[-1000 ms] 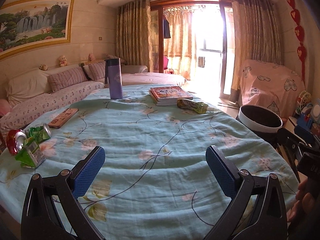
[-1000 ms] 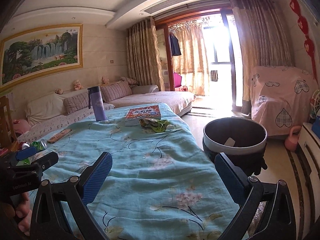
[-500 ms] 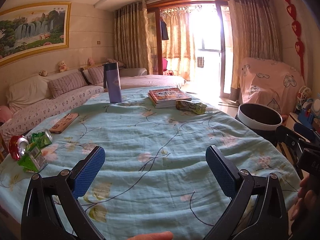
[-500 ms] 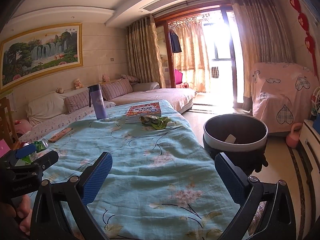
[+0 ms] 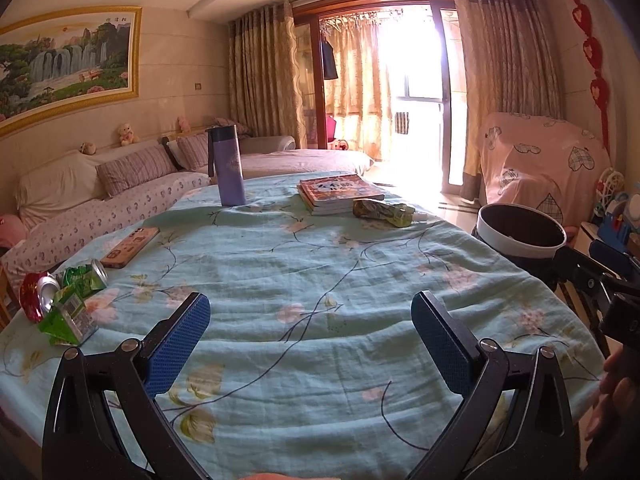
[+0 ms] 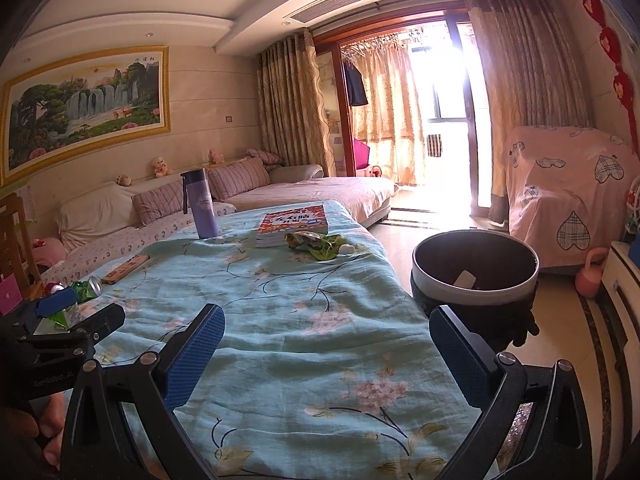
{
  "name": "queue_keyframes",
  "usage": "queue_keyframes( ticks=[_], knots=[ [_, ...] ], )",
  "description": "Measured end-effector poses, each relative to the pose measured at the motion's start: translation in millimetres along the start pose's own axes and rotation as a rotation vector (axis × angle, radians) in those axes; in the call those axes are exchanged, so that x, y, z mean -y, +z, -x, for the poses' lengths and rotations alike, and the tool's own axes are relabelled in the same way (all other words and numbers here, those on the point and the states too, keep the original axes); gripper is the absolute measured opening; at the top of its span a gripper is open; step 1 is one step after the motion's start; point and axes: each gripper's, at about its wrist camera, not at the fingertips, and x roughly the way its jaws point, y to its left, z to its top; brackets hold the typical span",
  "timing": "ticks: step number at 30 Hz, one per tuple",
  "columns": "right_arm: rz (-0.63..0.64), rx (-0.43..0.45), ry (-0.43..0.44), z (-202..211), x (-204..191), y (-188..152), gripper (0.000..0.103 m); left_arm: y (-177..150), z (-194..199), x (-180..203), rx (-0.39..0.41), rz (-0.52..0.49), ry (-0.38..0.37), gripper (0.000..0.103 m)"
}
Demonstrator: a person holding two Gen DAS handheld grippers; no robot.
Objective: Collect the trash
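A living room with a sofa along the left wall and a sunlit balcony door behind held a table covered by a pale blue floral cloth. The left gripper hovered over the near edge of the cloth, its jaws spread wide and holding nothing; the right gripper hovered likewise over the table's right side, jaws apart and empty. Trash lay in two groups: a crushed red can, a crushed green can and a green carton clustered at the left edge, and a crumpled green wrapper at the far right, touching a stack of books. A purple bottle stood upright at the far side and a phone lay flat near the cans. A round dark bin with a white rim stood on the floor just beside the table's right edge, a pale scrap inside it. Open cloth separated both grippers from every piece of trash.
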Motion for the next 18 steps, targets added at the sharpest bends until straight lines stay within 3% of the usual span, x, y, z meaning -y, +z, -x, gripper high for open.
queue_keyframes(
  ticks=[18],
  knots=[
    [-0.004,0.0,0.011,0.9,-2.3,0.9,0.103,0.2,1.6,-0.2,0.01,-0.003,0.005,0.103]
  ],
)
